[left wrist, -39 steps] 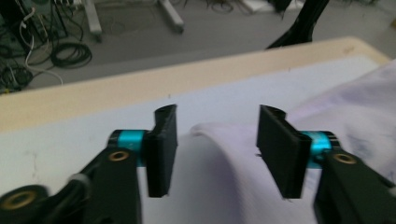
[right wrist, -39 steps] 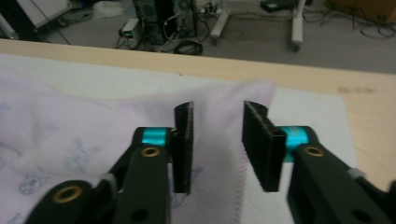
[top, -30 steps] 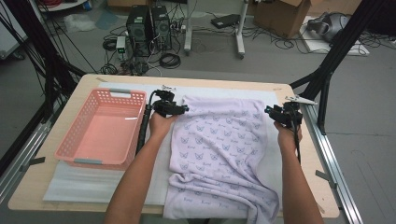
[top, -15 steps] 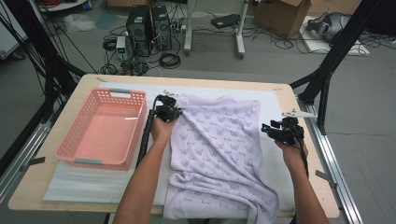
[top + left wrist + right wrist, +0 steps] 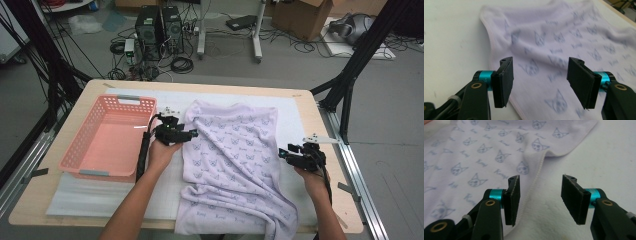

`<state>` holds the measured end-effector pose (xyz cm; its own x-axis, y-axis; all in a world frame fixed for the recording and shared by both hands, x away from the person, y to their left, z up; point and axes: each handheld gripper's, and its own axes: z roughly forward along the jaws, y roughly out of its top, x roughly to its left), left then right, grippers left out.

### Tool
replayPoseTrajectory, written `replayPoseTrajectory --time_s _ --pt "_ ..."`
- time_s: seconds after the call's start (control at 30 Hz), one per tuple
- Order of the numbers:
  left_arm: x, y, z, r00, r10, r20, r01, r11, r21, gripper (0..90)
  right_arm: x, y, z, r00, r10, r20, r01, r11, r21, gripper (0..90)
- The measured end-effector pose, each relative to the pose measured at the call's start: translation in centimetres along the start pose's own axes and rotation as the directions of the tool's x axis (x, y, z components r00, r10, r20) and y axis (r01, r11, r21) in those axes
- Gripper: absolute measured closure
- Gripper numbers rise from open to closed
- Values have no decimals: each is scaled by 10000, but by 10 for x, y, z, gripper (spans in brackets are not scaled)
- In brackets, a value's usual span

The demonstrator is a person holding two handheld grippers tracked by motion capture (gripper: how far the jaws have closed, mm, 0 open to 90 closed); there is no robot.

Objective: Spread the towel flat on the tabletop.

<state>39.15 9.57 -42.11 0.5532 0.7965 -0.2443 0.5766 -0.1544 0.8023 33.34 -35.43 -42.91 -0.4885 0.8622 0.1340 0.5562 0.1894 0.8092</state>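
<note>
From the high view the lilac towel lies spread at the middle of the table, its far half flat, its near end at six o'clock rumpled; the pink basket at nine o'clock is bare; folding looks barely begun.

Left gripper view: the left tool has just been opening, jaws wide over the towel's left hem, gripping nothing.

Right gripper view: the right tool has just been opening too; jaws part-open astride the towel's right hem, nothing pinched.
</note>
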Motion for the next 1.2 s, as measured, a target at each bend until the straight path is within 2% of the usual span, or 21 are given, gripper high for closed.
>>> replayPoseTrajectory --time_s 0.1,0.13,0.2,0.23,0.27,0.3,0.37,0.4,0.43,0.47,0.5,0.57,0.63,0.73,0.8,0.87,0.9,0.93,0.97,1.1,1.2 --pt "-12 -23 -2 9994 240 251 -255 9979 596 376 9 -1 -4 9990 -110 -438 105 9999 -125 480" --pt "-15 -30 -2 9991 277 306 -298 9972 683 374 14 -3 -3 9984 -238 -519 240 9997 36 479" --pt "-20 -38 -3 9984 483 309 -513 9933 1035 356 23 -8 1 9969 -732 -296 749 9955 582 502" --pt "-22 -41 -5 9978 598 274 -619 9948 804 343 26 -13 3 9945 -1044 -70 1046 9909 843 539" --pt "-24 -44 -6 9985 482 267 -498 9969 616 357 28 -19 6 9941 -1085 87 1072 9898 941 551" --pt "-24 -45 -4 9982 482 368 -508 9961 727 373 28 -25 9 9961 -884 44 875 9909 1019 564" --pt "-29 -46 -2 9942 1077 -48 -1071 9917 715 399 29 -25 9 9965 -816 199 796 9932 851 723" --pt "-33 -46 -1 9859 1613 -449 -1574 9843 801 456 29 -23 11 9965 -826 161 808 9925 918 806" --pt "-35 -46 -1 9725 2182 -819 -2111 9736 869 576 29 -21 13 9956 -940 32 932 9908 981 869" --pt "-34 -44 1 9719 2284 -565 -2234 9712 832 766 28 -17 17 9945 -1051 24 1043 9894 1015 875" --pt "-32 -41 3 9748 2148 -610 -2088 9737 916 877 26 -13 21 9947 -1018 107 1001 9895 1040 876" --pt "-27 -31 10 9686 2166 -1223 -2078 9748 808 884 19 -3 30 9944 -899 551 847 9924 898 877" --pt "-15 -21 16 9741 1472 -1717 -1429 9890 370 885 12 7 38 9926 -663 1017 599 9961 641 878" --pt "9 -8 24 9699 662 -2342 -689 9976 -34 885 0 21 42 9861 -146 1655 126 9998 131 879" --pt "19 -4 27 9754 -180 -2196 71 9987 -507 884 -8 26 42 9826 383 1815 -344 9991 -247 879" --pt "19 -3 27 9772 -620 -2031 434 9946 -945 866 -10 29 43 9795 554 1939 -472 9978 -464 876" --pt "17 -3 27 9801 -620 -1886 438 9941 -992 794 -9 30 43 9782 552 2003 -453 9975 -539 861" --pt "16 -3 26 9863 -553 -1556 425 9955 -844 650 -8 30 42 9780 527 2020 -412 9973 -605 818" --pt "13 -3 23 9903 -449 -1317 360 9969 -696 561 -7 30 41 9793 595 1937 -480 9968 -640 744" --pt "0 -12 9 9968 315 -736 -346 9985 -415 426 -5 27 28 9884 447 1452 -337 9964 -778 666" --pt "-10 -21 -2 9981 498 -366 -518 9972 -538 426 3 20 15 9943 229 1037 -148 9968 -780 628"
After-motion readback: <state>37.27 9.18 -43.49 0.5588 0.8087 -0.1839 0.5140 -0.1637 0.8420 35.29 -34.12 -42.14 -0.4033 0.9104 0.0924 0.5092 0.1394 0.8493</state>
